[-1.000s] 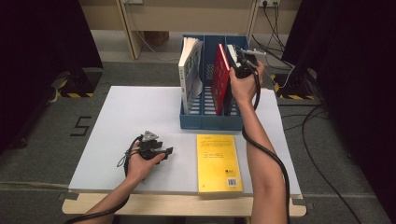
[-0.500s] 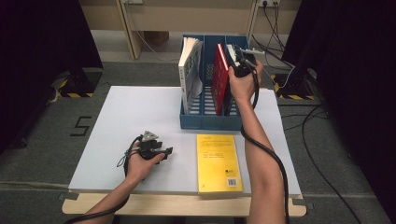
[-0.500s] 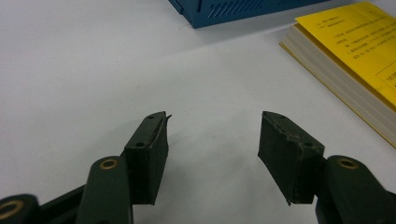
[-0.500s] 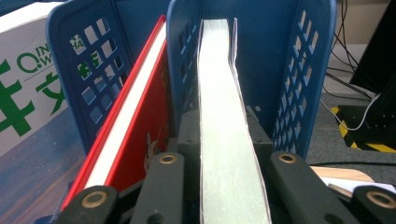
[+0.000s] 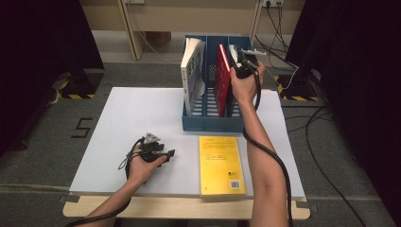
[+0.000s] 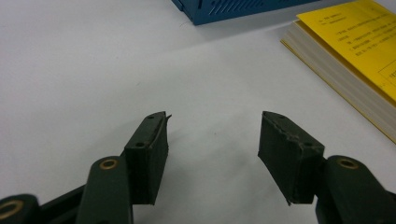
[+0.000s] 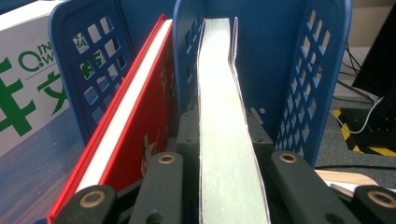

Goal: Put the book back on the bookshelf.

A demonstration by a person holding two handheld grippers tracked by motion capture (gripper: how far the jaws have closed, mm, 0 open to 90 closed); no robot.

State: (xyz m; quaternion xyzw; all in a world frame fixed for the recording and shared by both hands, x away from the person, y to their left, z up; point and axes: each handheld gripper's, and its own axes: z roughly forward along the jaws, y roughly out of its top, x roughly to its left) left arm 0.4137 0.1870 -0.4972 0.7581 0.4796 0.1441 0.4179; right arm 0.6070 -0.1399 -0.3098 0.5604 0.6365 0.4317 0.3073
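Note:
My right gripper (image 5: 243, 59) is raised over the right slot of the blue file rack (image 5: 208, 124). Its pads sit against both sides of an upright book with pale green page edges (image 7: 219, 70), which stands in that slot. The jaws have just been opening a little, with the book still between them. A red book (image 7: 154, 107) leans in the middle slot. A white book with green lettering (image 5: 191, 71) stands in the left slot. My left gripper (image 6: 212, 135) rests open on the white table (image 5: 137, 113), with nothing between its fingers.
A yellow book (image 5: 221, 163) lies flat on the table in front of the rack, to the right of the left gripper. Cables trail from both grippers. Dark curtains and floor cables surround the table.

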